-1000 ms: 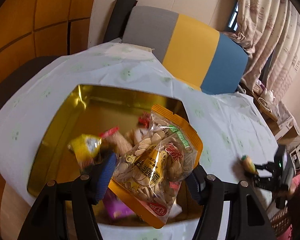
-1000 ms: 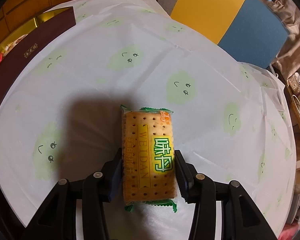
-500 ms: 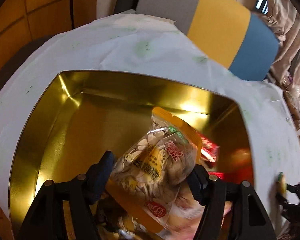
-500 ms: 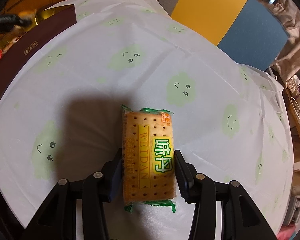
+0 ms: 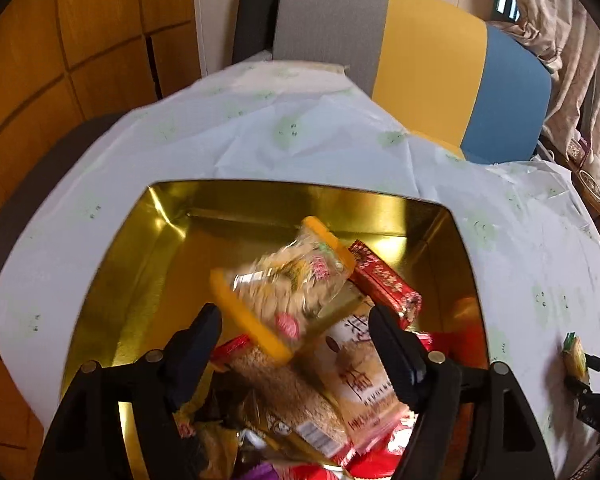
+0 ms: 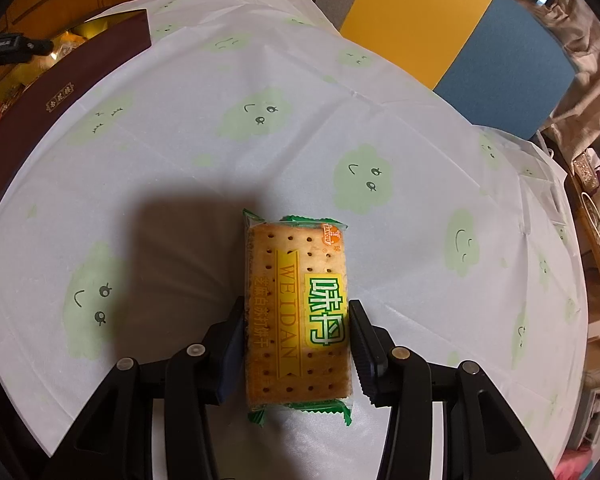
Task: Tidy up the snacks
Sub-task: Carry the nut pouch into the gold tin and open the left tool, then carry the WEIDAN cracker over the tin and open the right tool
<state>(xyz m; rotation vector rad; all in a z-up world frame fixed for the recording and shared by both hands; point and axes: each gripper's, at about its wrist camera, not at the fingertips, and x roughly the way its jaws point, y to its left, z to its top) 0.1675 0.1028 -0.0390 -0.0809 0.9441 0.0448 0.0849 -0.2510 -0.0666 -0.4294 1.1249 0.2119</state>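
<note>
Left gripper (image 5: 296,334): jaws opening, seed bag (image 5: 288,280) dropping free into box (image 5: 112,280); clear upward. Right gripper (image 6: 296,336): clamps cracker pack (image 6: 296,300); keep level.

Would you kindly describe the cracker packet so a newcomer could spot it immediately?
Start at the white tablecloth printed with pale green faces. The cracker packet is near its front edge, away from the gold-lined box. It alone shows golden dotted crackers, green crimped ends and "WEIDAN" lettering.

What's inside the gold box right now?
The gold box holds a seed bag, a red packet, a beige packet and more wrappers. Its far half is bare; what lies under the pile is covered.
</note>
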